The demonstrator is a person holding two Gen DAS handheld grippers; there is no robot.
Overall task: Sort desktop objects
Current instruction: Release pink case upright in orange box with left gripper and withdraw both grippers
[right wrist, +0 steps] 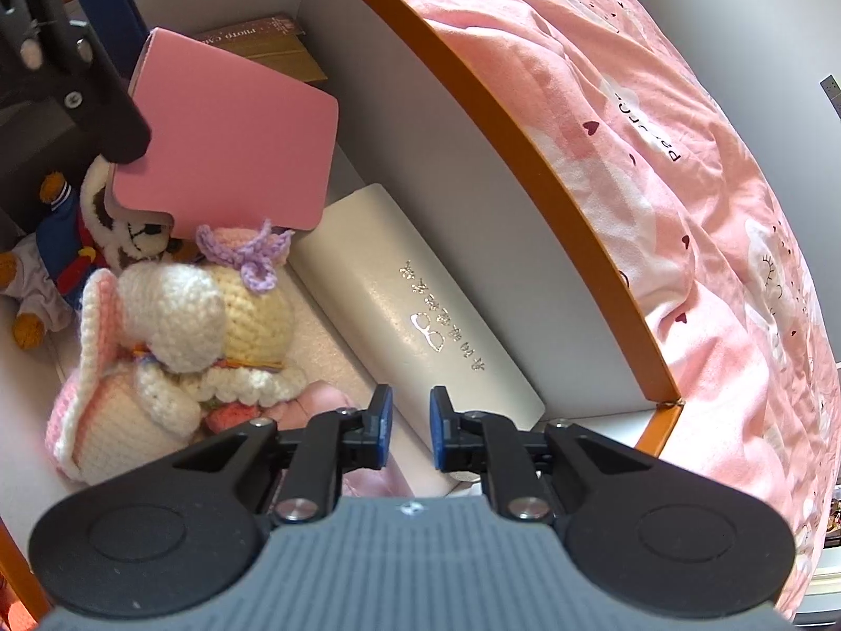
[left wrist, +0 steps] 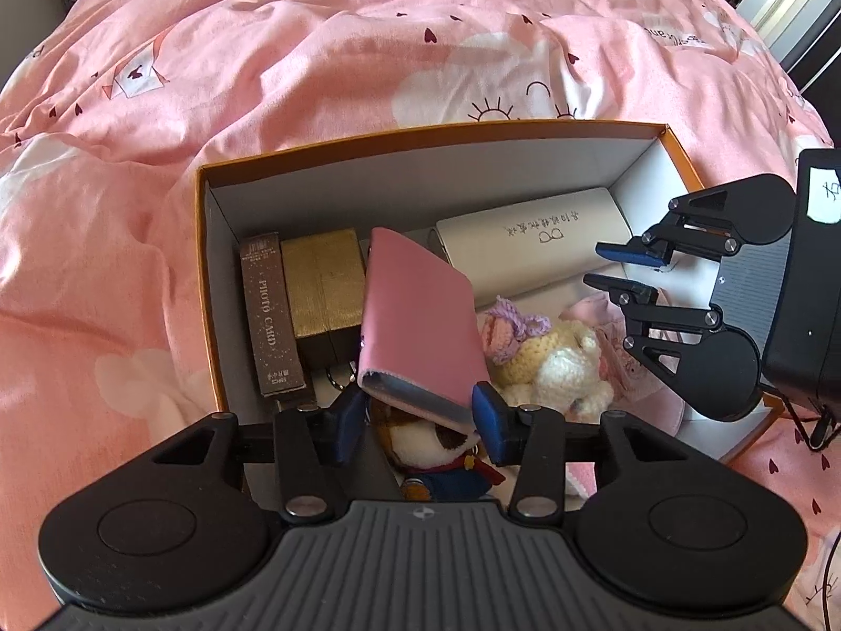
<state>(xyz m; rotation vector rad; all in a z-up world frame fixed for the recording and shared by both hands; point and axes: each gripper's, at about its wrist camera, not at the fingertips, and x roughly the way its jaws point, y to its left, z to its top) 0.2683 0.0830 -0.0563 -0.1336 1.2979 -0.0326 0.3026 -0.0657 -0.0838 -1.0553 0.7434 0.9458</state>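
Two handheld tongs point steeply down into an open cardboard box point(left wrist: 431, 158) with an orange rim and grey-white inner walls, which sits on a pink bedspread point(left wrist: 315, 42) printed with hearts and clouds. Farthest to the left of the left tongs point(left wrist: 419, 423), a slim brown box point(left wrist: 273, 315) lettered "PHOTO CARD" lies against the box wall, with a gold box point(left wrist: 323, 289) touching it on its right. Directly ahead of the left tongs a pink notebook point(left wrist: 415, 315) stands tilted, its near bottom edge sitting between the two blue pads; the pads are spread and a gap shows at each side of the notebook, so nothing is pinched. Beneath the notebook and just under these tongs lies a small plush bear point(left wrist: 447, 452) in a blue jacket. To the right of the notebook a crocheted cream doll point(right wrist: 210, 326) with a purple bow lies on the box floor, and beyond it a long cream glasses case point(right wrist: 420, 310) rests along the far wall. The right tongs point(right wrist: 411, 434) hover over the near end of that case, jaws parted only a little, with nothing between the pads.
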